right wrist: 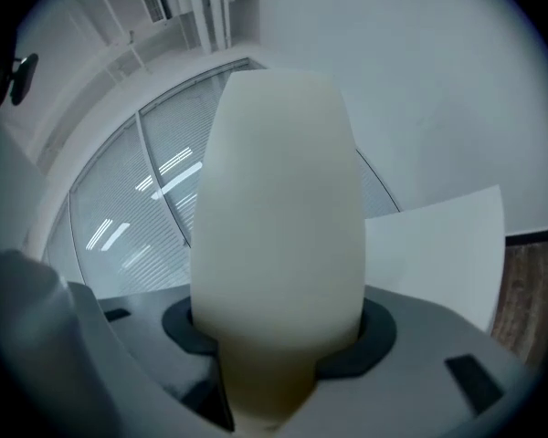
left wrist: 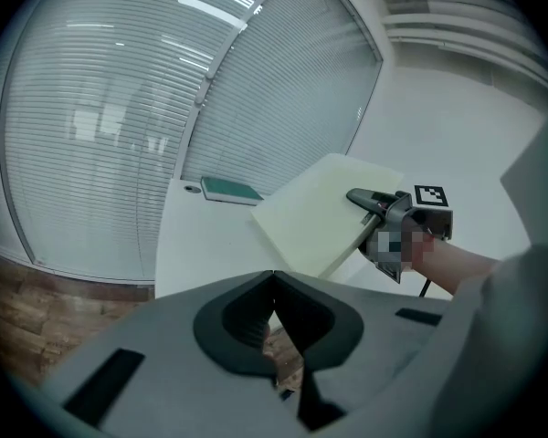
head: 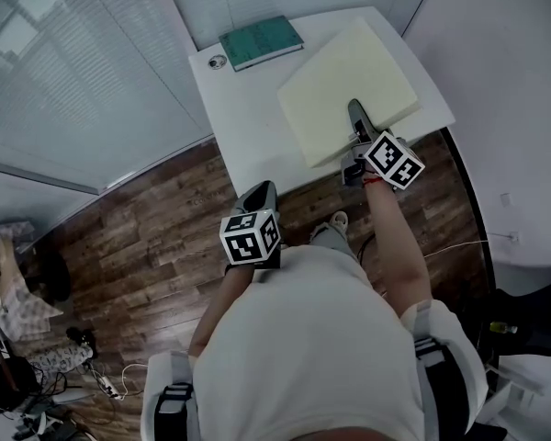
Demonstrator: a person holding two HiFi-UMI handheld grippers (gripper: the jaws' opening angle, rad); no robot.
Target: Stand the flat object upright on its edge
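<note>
Two grippers show in the head view: the right gripper (head: 356, 108) reaches over the near edge of a cream foam slab (head: 349, 76) that covers the right part of a white table (head: 248, 127), while the left gripper (head: 260, 194) hangs low by the person's waist, well apart from the slab. A green book (head: 262, 41) lies at the table's far corner.

From the left gripper view, the left gripper (left wrist: 274, 286) has its jaws pressed together with nothing between them; beyond it the slab (left wrist: 315, 217) looks tilted, its right edge pinched by the right gripper (left wrist: 358, 195).

From the right gripper view, the right gripper (right wrist: 279, 336) clamps the slab (right wrist: 279, 199), which runs straight out from between both jaws
</note>
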